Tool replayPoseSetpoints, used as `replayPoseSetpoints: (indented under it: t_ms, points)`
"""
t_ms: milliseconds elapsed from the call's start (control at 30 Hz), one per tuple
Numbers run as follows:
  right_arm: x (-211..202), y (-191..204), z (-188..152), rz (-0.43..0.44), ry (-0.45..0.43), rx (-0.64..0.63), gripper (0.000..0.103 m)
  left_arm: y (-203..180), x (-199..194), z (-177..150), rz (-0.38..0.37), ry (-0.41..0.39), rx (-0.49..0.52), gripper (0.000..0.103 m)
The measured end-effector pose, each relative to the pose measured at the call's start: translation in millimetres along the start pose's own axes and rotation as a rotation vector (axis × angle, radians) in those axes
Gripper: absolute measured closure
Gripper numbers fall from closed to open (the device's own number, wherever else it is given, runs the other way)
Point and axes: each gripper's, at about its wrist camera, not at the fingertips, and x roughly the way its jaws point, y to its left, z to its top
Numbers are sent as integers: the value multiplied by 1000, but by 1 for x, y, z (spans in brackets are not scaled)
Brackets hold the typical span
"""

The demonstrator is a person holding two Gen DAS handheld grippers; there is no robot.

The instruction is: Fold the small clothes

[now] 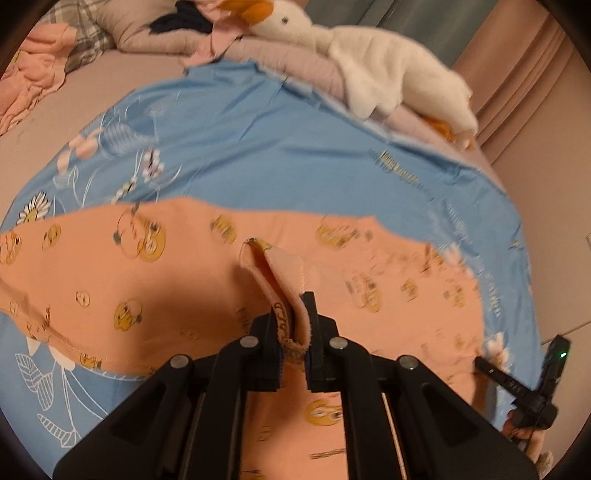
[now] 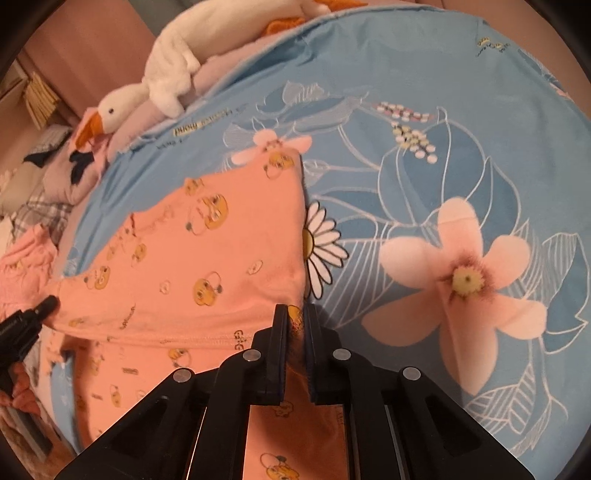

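A small orange garment [image 1: 177, 280] printed with yellow cartoon ducks lies spread on a blue floral sheet [image 1: 258, 147]. My left gripper [image 1: 293, 332] is shut on a raised fold of its hemmed edge, lifted above the cloth. In the right wrist view the same garment [image 2: 207, 258] lies left of centre. My right gripper [image 2: 295, 325] is shut on its near right corner by the white daisy print. The other gripper's tip shows at the right edge of the left view [image 1: 517, 384] and the left edge of the right view [image 2: 26, 325].
A white plush goose [image 1: 369, 55] lies on pink bedding at the far side, also in the right wrist view [image 2: 147, 88]. A pile of pink clothes [image 1: 29, 81] sits far left. Dark garments [image 1: 184, 22] lie by the pillows. A curtain [image 1: 524, 74] hangs at right.
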Motion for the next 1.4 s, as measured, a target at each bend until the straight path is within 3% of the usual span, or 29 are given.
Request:
replayPoseSetpoints:
  t_ms: [167, 800, 1400]
  points:
    - [2, 1, 1, -7, 4, 6, 94, 8, 16, -10, 40, 45, 20, 95]
    - [7, -1, 0, -8, 8, 21, 94, 12, 29, -15, 82, 84, 37, 91]
    - [10, 6, -2, -68, -11, -28, 94, 16, 36, -16, 77, 101, 3, 89]
